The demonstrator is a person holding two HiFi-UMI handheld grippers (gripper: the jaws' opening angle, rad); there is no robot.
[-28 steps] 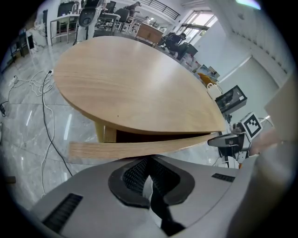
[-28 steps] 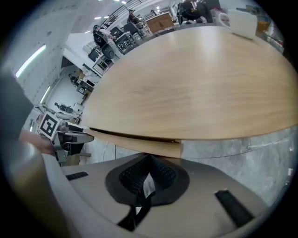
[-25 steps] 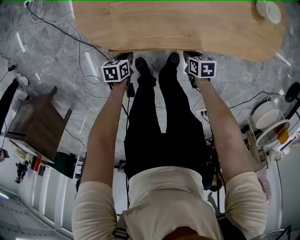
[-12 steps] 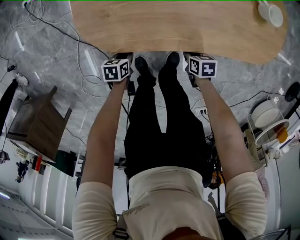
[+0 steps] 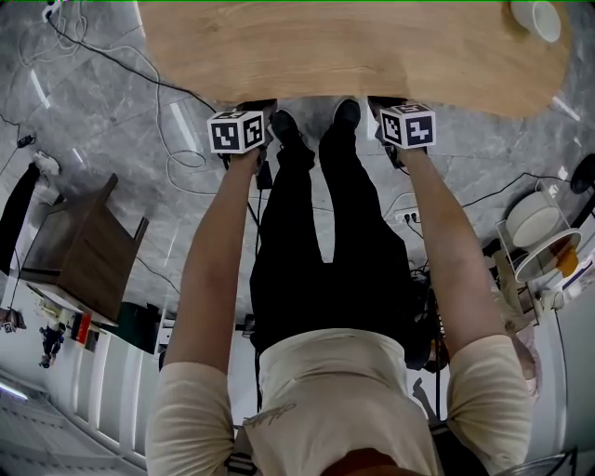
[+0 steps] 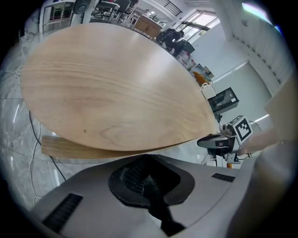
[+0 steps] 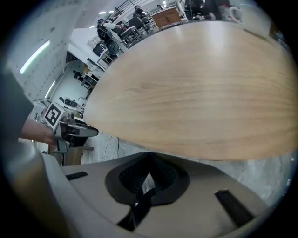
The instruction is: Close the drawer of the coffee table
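Note:
The oval light-wood coffee table (image 5: 353,46) lies in front of me, over a grey marble floor. Its top fills the left gripper view (image 6: 111,88) and the right gripper view (image 7: 200,93). A pale wooden strip, the drawer front (image 6: 65,148), shows just under the top's near edge. Only a thin dark line of it shows in the head view. My left gripper (image 5: 240,125) (image 6: 146,157) is shut and empty at that edge. My right gripper (image 5: 406,125) (image 7: 149,154) is shut and empty at the same edge, further right.
A white cup (image 5: 537,17) stands at the table's far right. A dark wooden side table (image 5: 79,251) is on the floor at the left. Cables (image 5: 177,158) run across the floor. A rack with white plates (image 5: 539,232) is at the right. My shoes (image 5: 284,125) touch the table's edge.
Both grippers have moved a little forward, toward the table's near edge. Less of the dark drawer edge shows under the top than before.

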